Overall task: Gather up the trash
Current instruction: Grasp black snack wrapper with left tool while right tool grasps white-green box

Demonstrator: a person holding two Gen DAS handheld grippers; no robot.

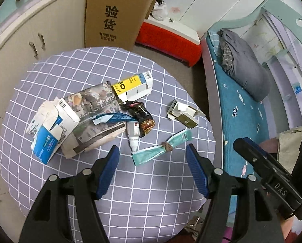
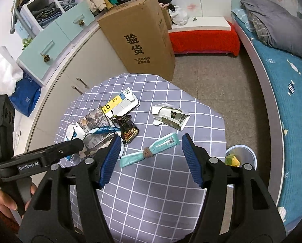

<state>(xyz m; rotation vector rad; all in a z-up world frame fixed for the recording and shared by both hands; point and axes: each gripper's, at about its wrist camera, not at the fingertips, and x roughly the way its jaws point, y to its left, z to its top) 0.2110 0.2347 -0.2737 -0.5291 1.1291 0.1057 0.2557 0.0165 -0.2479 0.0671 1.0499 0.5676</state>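
As we look down along the left gripper, it tilts steeply over the table with its jaws standing apart and nothing between them. At the right edge the other tool's black finger juts in over the bed. A tall cardboard box and a red bench stand behind the table. The trash lies ahead of the jaws: a teal wrapper tied in the middle sits just beyond the gap, a small white bottle beside it, a dark snack wrapper, a yellow carton, a blue-and-white box at the left, and a torn olive carton apart at the right.

From the right wrist, the right gripper also points down at the table, jaws apart and empty. The left tool crosses the lower left, a hand on its grip, partly covering the paper pile. The teal wrapper lies right between the jaw tips, untouched. The olive carton rests farther on, and a bin stands on the floor at the table's right edge.
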